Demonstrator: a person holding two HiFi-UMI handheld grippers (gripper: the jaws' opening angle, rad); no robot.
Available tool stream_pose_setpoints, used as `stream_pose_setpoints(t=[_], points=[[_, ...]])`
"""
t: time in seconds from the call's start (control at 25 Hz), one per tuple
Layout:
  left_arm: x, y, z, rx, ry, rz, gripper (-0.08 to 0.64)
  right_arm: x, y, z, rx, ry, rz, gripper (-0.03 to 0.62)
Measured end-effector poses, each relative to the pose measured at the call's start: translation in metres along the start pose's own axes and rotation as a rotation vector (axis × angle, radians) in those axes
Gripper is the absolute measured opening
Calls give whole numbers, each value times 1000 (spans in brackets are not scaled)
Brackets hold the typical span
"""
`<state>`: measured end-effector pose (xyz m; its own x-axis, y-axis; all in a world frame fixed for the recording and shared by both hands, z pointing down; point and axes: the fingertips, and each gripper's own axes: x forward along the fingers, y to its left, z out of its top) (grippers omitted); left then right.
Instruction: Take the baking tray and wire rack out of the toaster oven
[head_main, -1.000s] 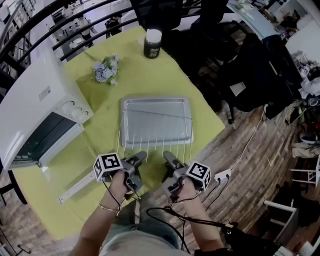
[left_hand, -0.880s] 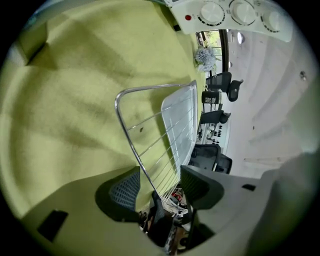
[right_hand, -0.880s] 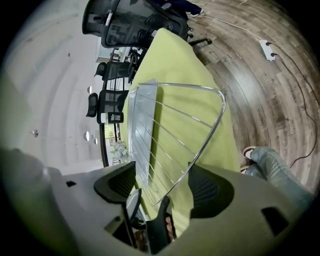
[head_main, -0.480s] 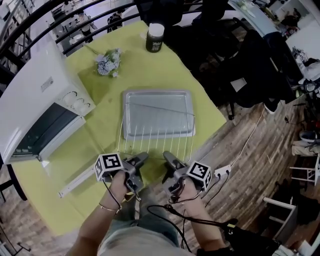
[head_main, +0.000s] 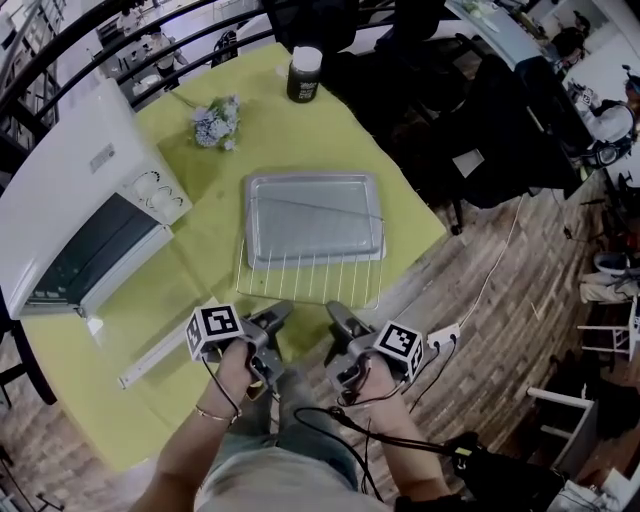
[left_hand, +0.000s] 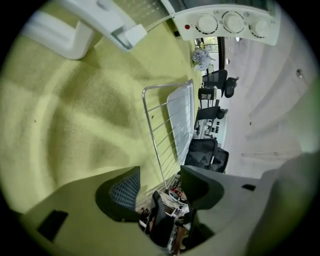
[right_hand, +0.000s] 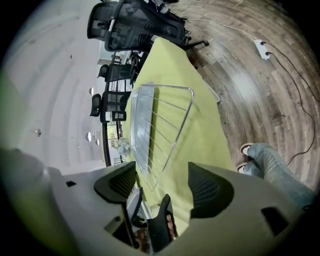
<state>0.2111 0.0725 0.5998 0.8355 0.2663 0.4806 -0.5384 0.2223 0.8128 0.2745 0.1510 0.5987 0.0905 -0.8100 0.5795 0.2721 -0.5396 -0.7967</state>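
head view: i'm at the near edge of the table (head_main: 190, 180) with its yellow-green cloth. my left gripper (head_main: 272, 320) and right gripper (head_main: 338, 318) sit side by side just short of the wire rack (head_main: 310, 288). neither one is touching it. the baking tray (head_main: 315, 217) lies on top of the rack, out on the cloth, with the rack's bars poking out on my side. the toaster oven (head_main: 80, 200) is off to the left, apart from both. a bunch of flowers (head_main: 217, 122) and a dark jar (head_main: 304, 73) sit at the far side.

left gripper view: my fingers are spread wide with nothing between them, just cloth and the rack's near corner (left_hand: 165, 135) out in front. the tray (left_hand: 182, 112) is on it, and the oven's knob panel (left_hand: 227, 22) shows up top.

right gripper view: same deal, fingers wide apart and empty. the rack (right_hand: 167, 127) is ahead with the tray (right_hand: 139, 125) resting on its far part. there's wood floor (right_hand: 250, 75) off to the right, and my leg and shoe (right_hand: 265, 157) at the table edge.
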Motion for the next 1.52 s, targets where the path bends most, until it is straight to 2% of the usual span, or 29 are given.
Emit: stream_pose_setpoints(t=[0.08,0.16,0.2,0.28,0.4,0.52,0.6,0.68,0.84,1.04,1.16,1.36,1.52], points=[[-8,-6,-1,66,-10,2,224,-7,5,-3,-19,-14,10,325],[-18,-19,-3,159,-27,-5,224,-17,17,-4,-78,-41,23,311],[-24,-27,-3,212,-40,-9,224,-24,25,-5,-131,-61,29,302],[-41,-44,-1,340,-87,-10,224,-39,45,-5,-280,-112,41,242],[-73,-78,8,563,-195,-13,219,-64,82,-2,-515,-208,53,176],[-110,-116,29,774,-347,-7,134,-82,122,4,-698,-304,79,98],[-142,-142,48,924,-497,39,64,-90,148,10,-835,-376,80,50],[-172,-163,62,1063,-634,94,42,-97,173,14,-977,-455,65,1],[-219,-189,76,1263,-830,182,29,-110,221,10,-1186,-573,66,-2],[-266,-217,94,1404,-1029,246,17,-125,280,1,-1393,-707,120,-2],[-280,-221,102,1404,-1073,280,14,-127,302,-2,-1485,-749,125,0],[-292,-226,104,1394,-1110,284,14,-126,306,0,-1475,-783,94,0],[-291,-233,104,1396,-1118,280,14,-121,301,4,-1464,-772,65,0]])
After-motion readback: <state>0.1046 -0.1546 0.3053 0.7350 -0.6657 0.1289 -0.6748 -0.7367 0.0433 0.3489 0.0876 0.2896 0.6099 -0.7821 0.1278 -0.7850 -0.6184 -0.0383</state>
